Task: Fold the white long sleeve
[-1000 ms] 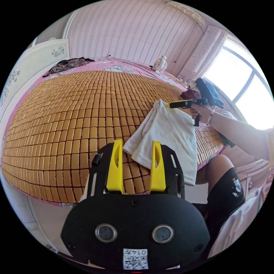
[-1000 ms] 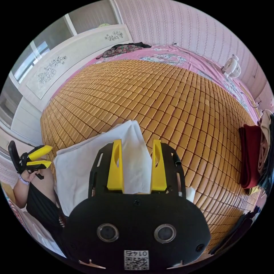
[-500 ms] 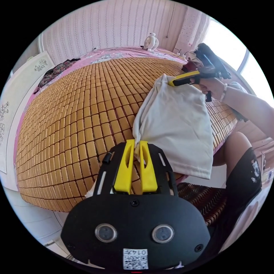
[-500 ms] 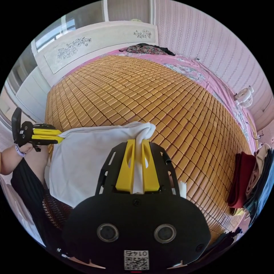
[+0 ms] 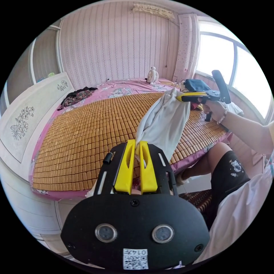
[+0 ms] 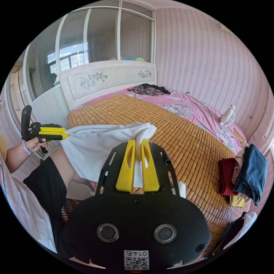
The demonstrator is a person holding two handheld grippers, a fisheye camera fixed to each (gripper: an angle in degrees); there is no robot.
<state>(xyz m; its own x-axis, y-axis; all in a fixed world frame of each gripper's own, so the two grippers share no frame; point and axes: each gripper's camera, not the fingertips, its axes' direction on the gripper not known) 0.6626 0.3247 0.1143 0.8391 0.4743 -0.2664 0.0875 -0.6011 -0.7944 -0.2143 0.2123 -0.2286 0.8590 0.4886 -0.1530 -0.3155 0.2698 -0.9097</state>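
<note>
The white long sleeve point(image 5: 167, 122) hangs in the air above the near edge of the bed, stretched between both grippers. In the left gripper view my left gripper point(image 5: 137, 144) is shut on one corner of it, and the right gripper point(image 5: 179, 98) pinches the other corner higher up, held by a hand. In the right gripper view my right gripper point(image 6: 138, 144) is shut on a bunched corner of the white long sleeve point(image 6: 97, 148), and the left gripper point(image 6: 64, 133) grips the far corner at the left. The cloth sags between them over the person's lap.
A woven bamboo mat point(image 5: 94, 125) covers the bed over a pink sheet point(image 6: 197, 111). A stack of folded clothes point(image 6: 245, 174) sits at the mat's far right end. A small white fan point(image 5: 152, 75) and a dark patterned garment point(image 5: 75, 95) lie near the wall. The person's knee point(image 5: 222, 159) is beside the bed.
Both grippers closed on the shirt's corners and lifted it off the mat; it now hangs in the air, and both cameras have risen.
</note>
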